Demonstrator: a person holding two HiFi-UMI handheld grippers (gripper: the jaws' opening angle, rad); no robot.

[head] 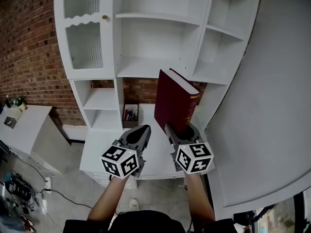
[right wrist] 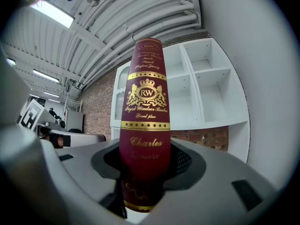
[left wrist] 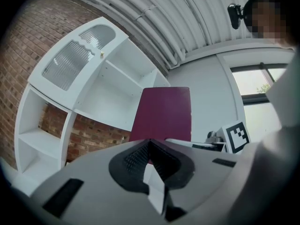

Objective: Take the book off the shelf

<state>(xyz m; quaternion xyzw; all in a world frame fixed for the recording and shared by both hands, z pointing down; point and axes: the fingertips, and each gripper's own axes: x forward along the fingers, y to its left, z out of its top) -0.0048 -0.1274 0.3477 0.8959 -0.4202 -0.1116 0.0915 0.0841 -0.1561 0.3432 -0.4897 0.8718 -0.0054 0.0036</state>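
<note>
Stiff, heavy-looking hardback book [head: 174,100] stands top-heavy, pinched low on its spine by right gripper [head: 178,130]; left gripper [head: 140,131], at its 9 o'clock, has jaws pressed together, empty.

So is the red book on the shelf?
No, the right gripper holds the book upright, out in front of the shelf.

Book [right wrist: 143,125] spine, gold print, top to bottom:
- "RW", small, at top
- crest w/ "RW"
- script line, approx. "Royal Windsor…", rest unsure
- small script line under it, illegible
- "Charles"
- word below, too dim to read

Square b/w code markers [head: 119,160], near left and right: patterns only, no letters.
</note>
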